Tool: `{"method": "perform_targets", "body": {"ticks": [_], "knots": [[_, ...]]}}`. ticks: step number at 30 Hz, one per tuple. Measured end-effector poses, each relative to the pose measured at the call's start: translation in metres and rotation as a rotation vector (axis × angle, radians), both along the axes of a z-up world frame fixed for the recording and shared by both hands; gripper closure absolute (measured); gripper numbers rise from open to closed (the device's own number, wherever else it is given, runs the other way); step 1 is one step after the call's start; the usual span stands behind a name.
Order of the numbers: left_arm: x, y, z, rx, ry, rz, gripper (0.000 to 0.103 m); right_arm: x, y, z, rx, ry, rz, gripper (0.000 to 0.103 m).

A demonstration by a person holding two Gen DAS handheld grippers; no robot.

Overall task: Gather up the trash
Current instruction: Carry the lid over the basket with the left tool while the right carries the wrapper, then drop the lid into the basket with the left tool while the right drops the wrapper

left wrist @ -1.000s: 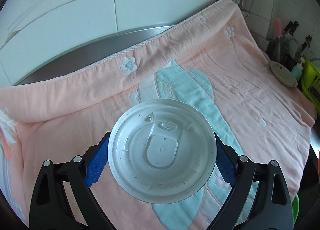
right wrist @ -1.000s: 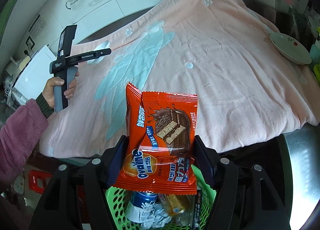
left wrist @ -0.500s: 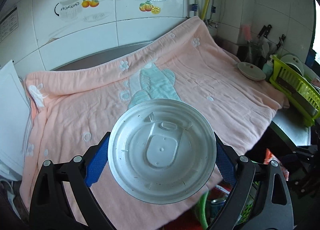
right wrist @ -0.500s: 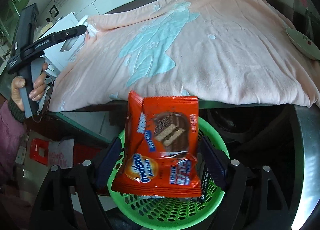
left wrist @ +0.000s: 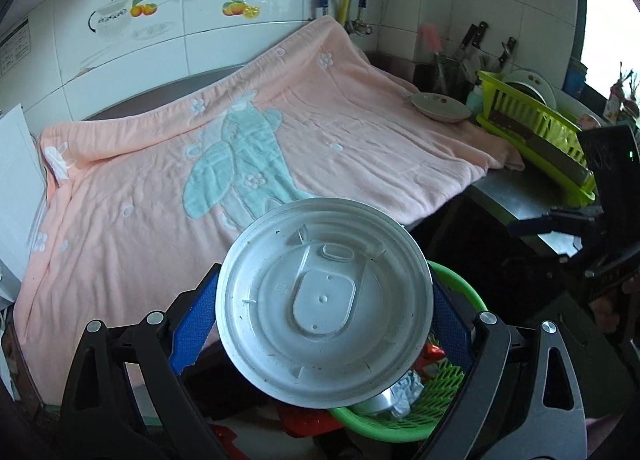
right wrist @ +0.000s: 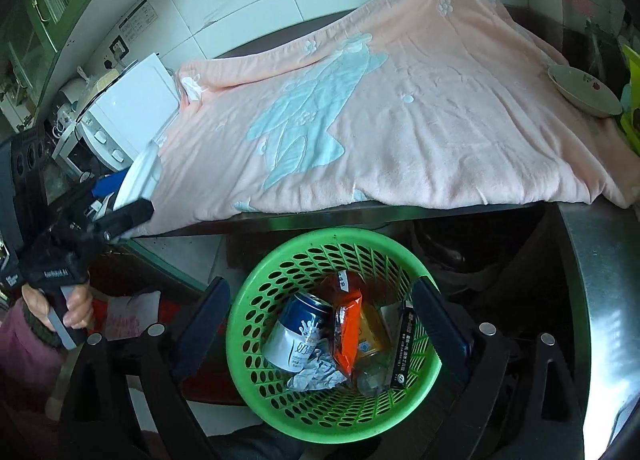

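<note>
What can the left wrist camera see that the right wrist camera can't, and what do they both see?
Only the left wrist view shows the face of the round white plastic lid clamped between the left gripper's blue fingers, plus the yellow-green dish rack.

Only the right wrist view shows the trash inside: a blue and white drink can, an orange snack wrapper and crumpled foil, with the right gripper open and empty, its fingers having just opened.

Both show the green plastic basket, pink towel and shallow ceramic bowl.

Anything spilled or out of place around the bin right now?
Nothing stands out. The trash, orange wrapper included, sits inside the green basket; the left gripper grips the round lid cleanly.
</note>
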State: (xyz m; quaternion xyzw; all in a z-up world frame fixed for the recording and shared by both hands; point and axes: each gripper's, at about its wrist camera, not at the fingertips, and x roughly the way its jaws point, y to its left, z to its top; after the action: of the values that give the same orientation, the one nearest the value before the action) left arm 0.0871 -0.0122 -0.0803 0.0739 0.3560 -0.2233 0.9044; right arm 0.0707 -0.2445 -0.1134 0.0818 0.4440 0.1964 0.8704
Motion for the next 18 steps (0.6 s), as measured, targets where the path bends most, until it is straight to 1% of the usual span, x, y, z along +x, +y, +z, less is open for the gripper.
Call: {"method": "perform_targets", "body": {"ticks": [2, 4, 9, 12, 15, 18], "knots": [[-0.010, -0.012, -0.007, 0.010, 0.004, -0.023, 0.011, -0.006, -0.006, 0.005, 0.000, -0.014, -0.019, 0.013], [-0.018, -0.023, -0.014, 0.001, 0.028, -0.049, 0.011, -0.011, -0.012, 0.009, 0.011, -0.023, -0.036, 0.013], [-0.035, -0.048, -0.036, 0.014, 0.082, -0.100, 0.011, -0.024, -0.029, 0.016, 0.034, -0.042, -0.088, 0.013], [-0.043, -0.061, -0.045, 0.035, 0.086, -0.112, 0.011, -0.031, -0.037, 0.018, 0.049, -0.046, -0.110, 0.013], [-0.048, -0.071, -0.049, 0.013, 0.112, -0.133, 0.010, -0.038, -0.042, 0.021, 0.055, -0.055, -0.123, 0.013], [-0.051, -0.080, -0.053, 0.009, 0.127, -0.141, 0.009, -0.043, -0.044, 0.023, 0.063, -0.065, -0.130, 0.013]]}}
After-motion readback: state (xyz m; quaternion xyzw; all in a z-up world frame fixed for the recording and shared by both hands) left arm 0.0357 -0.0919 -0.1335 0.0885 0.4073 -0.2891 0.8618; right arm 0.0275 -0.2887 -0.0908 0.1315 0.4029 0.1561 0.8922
